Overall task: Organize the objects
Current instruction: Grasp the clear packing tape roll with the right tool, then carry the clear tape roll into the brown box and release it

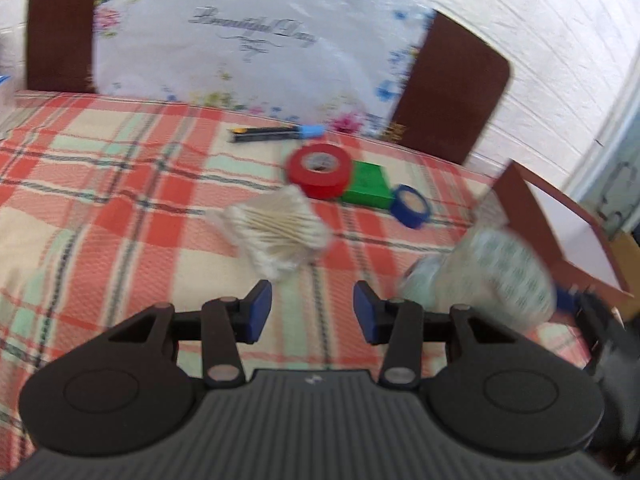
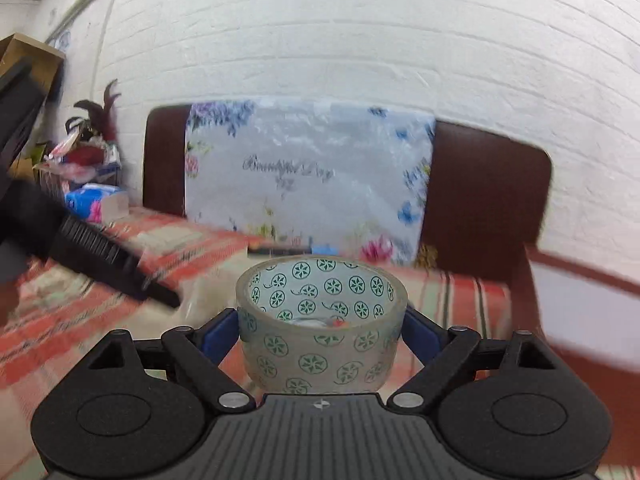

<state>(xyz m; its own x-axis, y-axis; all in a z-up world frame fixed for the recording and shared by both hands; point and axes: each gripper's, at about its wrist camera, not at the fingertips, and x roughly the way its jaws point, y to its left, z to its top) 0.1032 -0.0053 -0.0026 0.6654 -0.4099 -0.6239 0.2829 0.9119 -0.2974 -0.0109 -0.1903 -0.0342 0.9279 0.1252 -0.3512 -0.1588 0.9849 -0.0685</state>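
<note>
- My right claw [image 2: 322, 334] is clamped on the tape roll [image 2: 322, 326], a blue pad against each side of it.
- The roll is clear with green pinwheel marks; its core axis stands close to upright, tipped a little toward my camera, so I look down into the open hole.
- My left claw [image 1: 313, 312] has its pads apart and nothing between them; it hangs over the plaid cloth [image 1: 100, 220].
- Just past the left claw lies a swab bundle [image 1: 276, 232], the sticks running from near-left to far-right.
- Beyond the swabs sits a red tape [image 1: 320, 170] lying flat, hole upward, touching a green box [image 1: 368, 186].
- Right of the green box a small blue tape [image 1: 411, 205] leans on edge, its hole facing me.
- Behind the red tape a black cutter [image 1: 276, 133] lies crosswise, blue end to the right.
- From the left claw's view, the roll is a blur low on the right, well right of the swabs.
</note>
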